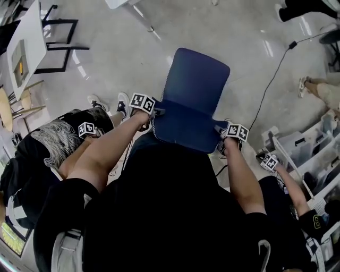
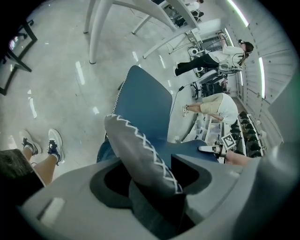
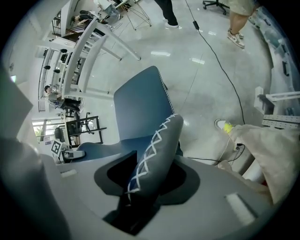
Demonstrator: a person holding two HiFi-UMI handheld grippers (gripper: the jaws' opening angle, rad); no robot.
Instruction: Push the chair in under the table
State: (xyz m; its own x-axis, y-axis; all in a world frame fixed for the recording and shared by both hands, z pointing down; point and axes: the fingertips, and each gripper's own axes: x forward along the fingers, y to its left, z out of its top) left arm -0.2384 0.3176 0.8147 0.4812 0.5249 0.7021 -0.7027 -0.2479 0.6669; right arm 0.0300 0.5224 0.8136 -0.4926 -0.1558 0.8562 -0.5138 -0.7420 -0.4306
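A blue chair (image 1: pixel 194 87) stands on the grey floor, its seat pointing away from me and its backrest (image 1: pixel 183 130) nearest. My left gripper (image 1: pixel 154 114) is shut on the backrest's left edge. My right gripper (image 1: pixel 220 133) is shut on the right edge. In the left gripper view the white-stitched padded edge (image 2: pixel 140 152) lies between the jaws of the left gripper (image 2: pixel 157 173). The right gripper view shows the other stitched edge (image 3: pixel 157 145) held in the right gripper (image 3: pixel 145 180). The white table's legs (image 1: pixel 141 16) rise beyond the seat, also shown as table legs (image 2: pixel 93 33) in the left gripper view.
A person in a patterned top (image 1: pixel 58 141) crouches at my left, feet near the chair. Another person's arm (image 1: pixel 287 183) and white bins (image 1: pixel 313 149) are at the right. A black cable (image 1: pixel 271 85) crosses the floor. A second white table (image 1: pixel 26 42) stands far left.
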